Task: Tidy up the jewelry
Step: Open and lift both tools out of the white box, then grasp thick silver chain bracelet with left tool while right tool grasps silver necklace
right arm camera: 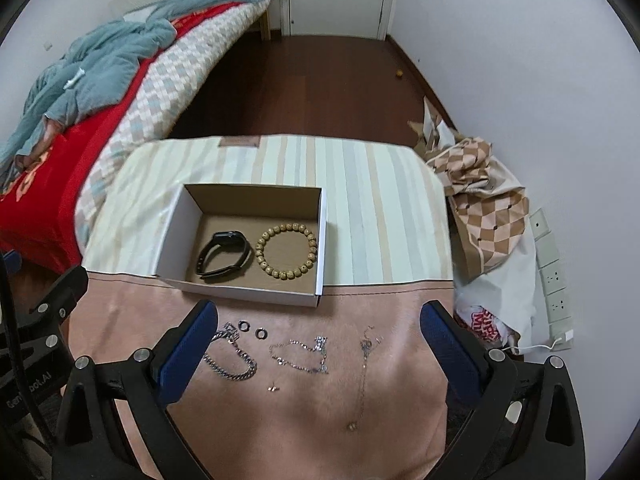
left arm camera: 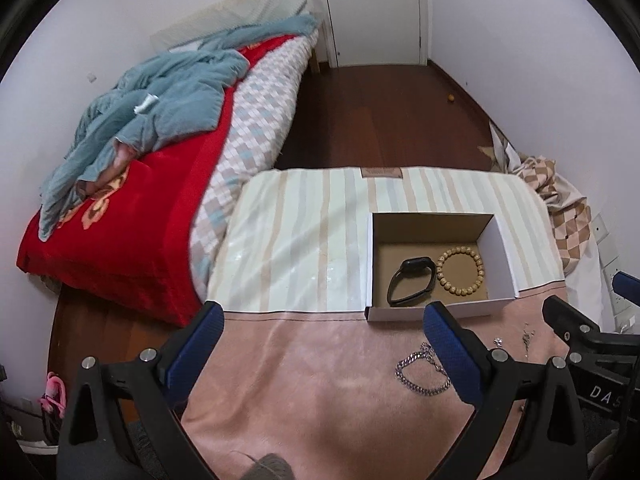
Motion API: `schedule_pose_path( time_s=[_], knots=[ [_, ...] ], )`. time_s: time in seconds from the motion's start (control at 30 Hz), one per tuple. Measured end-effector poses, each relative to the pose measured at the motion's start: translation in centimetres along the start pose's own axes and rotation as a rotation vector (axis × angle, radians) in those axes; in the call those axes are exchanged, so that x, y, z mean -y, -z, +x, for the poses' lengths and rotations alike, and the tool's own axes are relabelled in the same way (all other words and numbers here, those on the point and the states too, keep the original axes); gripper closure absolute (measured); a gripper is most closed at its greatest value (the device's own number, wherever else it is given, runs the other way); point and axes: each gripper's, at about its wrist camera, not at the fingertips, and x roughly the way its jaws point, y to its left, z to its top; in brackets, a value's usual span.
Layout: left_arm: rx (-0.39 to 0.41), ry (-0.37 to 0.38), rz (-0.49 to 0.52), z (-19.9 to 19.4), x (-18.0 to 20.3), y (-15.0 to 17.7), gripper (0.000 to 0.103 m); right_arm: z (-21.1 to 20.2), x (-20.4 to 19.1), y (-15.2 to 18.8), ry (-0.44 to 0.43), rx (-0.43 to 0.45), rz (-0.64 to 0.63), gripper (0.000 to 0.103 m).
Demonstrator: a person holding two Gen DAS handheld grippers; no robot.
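An open cardboard box [right arm camera: 172, 224] [left arm camera: 502, 240] sits on the table and holds a black watch band [right arm camera: 224, 254] [left arm camera: 412, 280] and a wooden bead bracelet [right arm camera: 287, 251] [left arm camera: 460, 272]. On the pink cloth in front of it lie a thick silver chain [right arm camera: 234, 360] [left arm camera: 420, 372], two small rings [right arm camera: 252, 329], a thin silver necklace [right arm camera: 300, 354] and a pendant chain [right arm camera: 364, 372]. My right gripper [right arm camera: 320, 320] is open above this jewelry. My left gripper [left arm camera: 326, 322] is open and empty over the cloth, left of the chain.
A bed with a red blanket [left arm camera: 120, 220] and a blue quilt [left arm camera: 160, 100] stands to the left. A checkered cloth and bags [right arm camera: 488, 216] lie right of the table by wall sockets [right arm camera: 554, 272]. Dark wooden floor [left arm camera: 380, 112] leads to a white door.
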Motion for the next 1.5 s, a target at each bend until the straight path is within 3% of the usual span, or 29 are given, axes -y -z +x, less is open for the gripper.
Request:
schedule_pose_path(
  time_s=[0.3, 0.5, 0.63, 0.93, 1.2, 1.3, 1.4, 1.43, 1.5],
  knots=[
    [0.068, 0.010, -0.017, -4.9, -0.6, 1.4, 0.001, -5.6, 0.1, 2.2, -0.007, 0.085, 0.020, 0.001],
    [0.071, -0.014, -0.031, -5.2, -0.9, 2.7, 0.001, -7.4, 0.9, 3.6, -0.031, 0.107, 0.050, 0.001],
    [0.011, -0.031, -0.033, -2.8, -0.8, 4.5, 0.001, -5.4, 2.6, 5.3, -0.038, 0.063, 0.103, 0.001],
    [-0.149, -0.079, -0.006, 3.4, 0.3, 9.4, 0.001, 3.9, 7.5, 12.2, -0.030, -0.132, 0.219, 0.001],
    [-0.247, -0.095, 0.036, 7.0, 1.5, 12.2, 0.001, 9.2, 7.4, 16.1, -0.071, -0.199, 0.217, 0.027],
    [-0.259, -0.103, 0.046, 7.7, 1.7, 12.4, 0.001, 10.7, 6.3, 16.7, -0.055, -0.207, 0.190, 0.042],
    [-0.265, -0.103, 0.047, 8.2, 1.9, 12.4, 0.001, 10.9, 5.4, 17.1, 0.003, -0.179, 0.155, 0.070],
    [-0.268, -0.101, 0.047, 8.4, 2.0, 12.4, 0.001, 10.8, 5.4, 17.2, 0.012, -0.169, 0.154, 0.085],
    [-0.272, -0.088, 0.039, 8.7, 2.1, 12.1, 0.001, 10.9, 5.6, 17.1, 0.009, -0.160, 0.160, 0.090]
  ],
)
